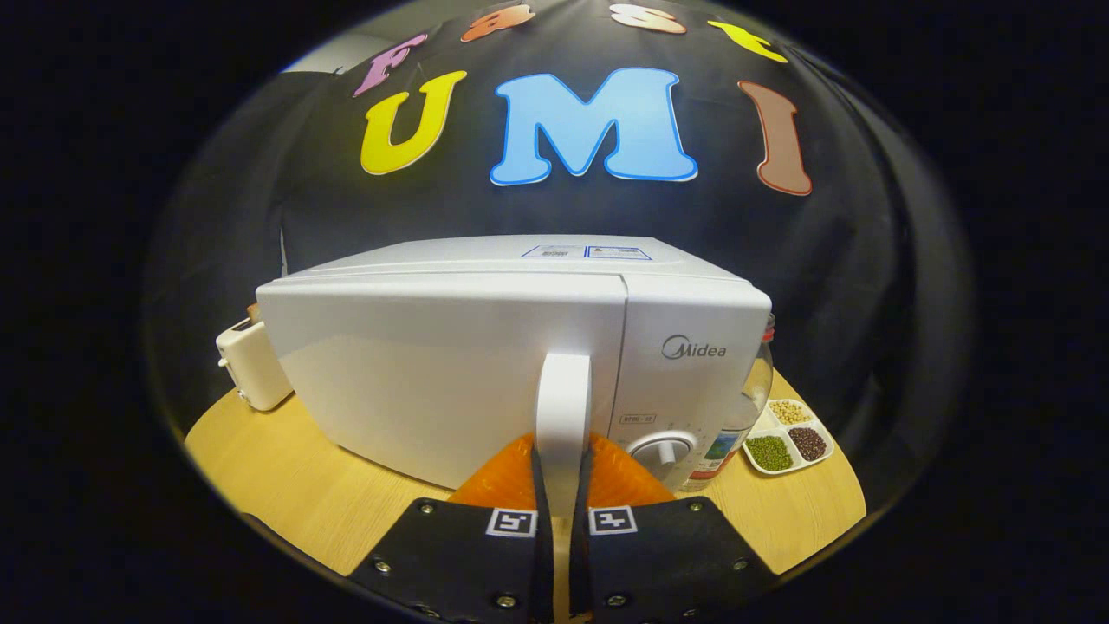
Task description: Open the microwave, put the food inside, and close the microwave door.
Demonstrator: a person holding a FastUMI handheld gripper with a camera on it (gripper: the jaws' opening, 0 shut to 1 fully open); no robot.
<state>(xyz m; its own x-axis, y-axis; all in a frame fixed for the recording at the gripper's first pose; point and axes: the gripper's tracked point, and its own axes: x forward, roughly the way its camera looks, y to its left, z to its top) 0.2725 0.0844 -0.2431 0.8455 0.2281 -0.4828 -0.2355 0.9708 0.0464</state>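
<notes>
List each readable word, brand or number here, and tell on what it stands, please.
"Midea": brand on the microwave front panel, above the dial.
Small panel marking above the dial: too blurred.
Stickers on the microwave top: too small.
Bottle label: unreadable.
The gripper is shut on the door handle.

Light wood table (286, 485), rounded edge, across lower frame. On it: white microwave (450, 381) at centre, door shut; white toaster-like appliance (249, 368) at mid left, just beside microwave's corner; glass jar (736, 425) w/ label at mid right, close to microwave's side; white divided tray (788, 438) of beans/grains at right of jar. Gripper (563, 485) fingers clamp the door handle (563, 407).
</notes>
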